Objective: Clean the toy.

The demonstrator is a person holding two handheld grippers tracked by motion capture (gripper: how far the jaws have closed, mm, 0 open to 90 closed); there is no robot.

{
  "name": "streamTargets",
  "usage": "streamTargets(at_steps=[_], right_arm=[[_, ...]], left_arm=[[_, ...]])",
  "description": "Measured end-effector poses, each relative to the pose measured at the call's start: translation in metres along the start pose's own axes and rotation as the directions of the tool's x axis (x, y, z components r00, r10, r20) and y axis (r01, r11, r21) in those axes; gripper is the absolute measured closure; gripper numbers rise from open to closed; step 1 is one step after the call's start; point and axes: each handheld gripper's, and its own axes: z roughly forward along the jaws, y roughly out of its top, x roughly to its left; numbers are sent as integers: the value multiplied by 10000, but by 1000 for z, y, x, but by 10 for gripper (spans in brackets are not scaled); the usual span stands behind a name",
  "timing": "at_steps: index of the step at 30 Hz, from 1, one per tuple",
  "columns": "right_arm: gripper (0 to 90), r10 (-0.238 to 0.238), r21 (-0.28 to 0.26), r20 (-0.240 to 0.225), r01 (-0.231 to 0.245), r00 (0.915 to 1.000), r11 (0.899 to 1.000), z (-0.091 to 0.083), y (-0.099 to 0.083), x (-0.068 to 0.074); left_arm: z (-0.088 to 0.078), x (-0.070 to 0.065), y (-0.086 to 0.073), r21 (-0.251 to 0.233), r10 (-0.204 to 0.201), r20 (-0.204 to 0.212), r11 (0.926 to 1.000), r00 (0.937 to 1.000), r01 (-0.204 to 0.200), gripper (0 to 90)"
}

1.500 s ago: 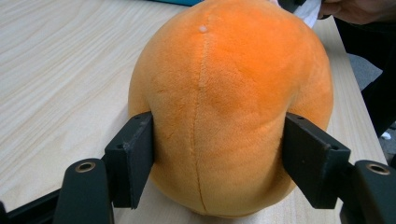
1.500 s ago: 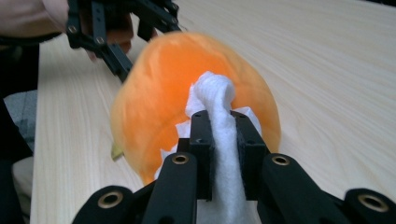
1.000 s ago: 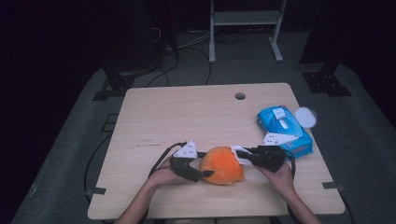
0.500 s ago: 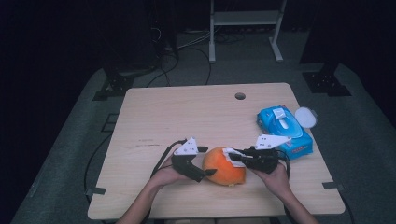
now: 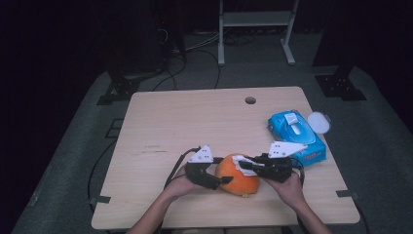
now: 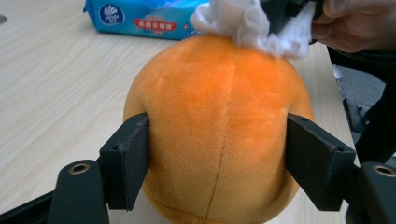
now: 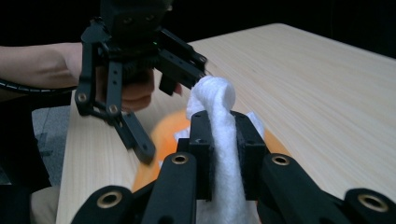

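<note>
An orange plush ball (image 5: pixel 238 176) rests on the table near the front edge. My left gripper (image 5: pixel 221 181) comes at it from the left. Its jaws have just been closing, and in the left gripper view the pads (image 6: pixel 126 158) press both sides of the ball (image 6: pixel 219 126). My right gripper (image 5: pixel 246 165) reaches in from the right, shut on a white wipe (image 7: pixel 215 100). That wipe (image 6: pixel 247 23) lies bunched against the top of the ball. The right gripper (image 7: pixel 224 140) pinches the wipe upright between its jaws.
A blue pack of wipes (image 5: pixel 294 134) lies at the table's right side, with a round white lid (image 5: pixel 318 122) beside it. A small hole (image 5: pixel 250 100) sits near the far edge of the wooden table (image 5: pixel 195 122). Dark floor and cables lie beyond.
My right gripper with the wipe has shifted left over the top of the ball. The ball has moved slightly right between the left jaws. Both hands stay near the front edge.
</note>
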Motion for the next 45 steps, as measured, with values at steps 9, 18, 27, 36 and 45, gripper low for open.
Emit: streamTargets(at_steps=[9,18,27,36,45], right_arm=[[797,148,84,37,-148,9999,9999,-4,-5,-6],[797,-117,44,198,116,9997,9999,-4,2,1],[798,-992,425,267,980,9947,9943,7,12,20],[798,-865,434,846,830,9927,9956,-4,9,8],[801,-1330,616,330,1309,9906,9895,12,15,29]], left_arm=[[4,1,-3,-318,340,296,9989,9990,-331,113],[5,-6,5,-72,626,-88,9980,9980,-626,285],[8,-10,10,-36,529,-64,9986,9986,-529,200],[9,-11,11,-144,615,-383,9980,9974,-621,287],[11,-17,17,-33,833,-481,9965,9954,-836,298]])
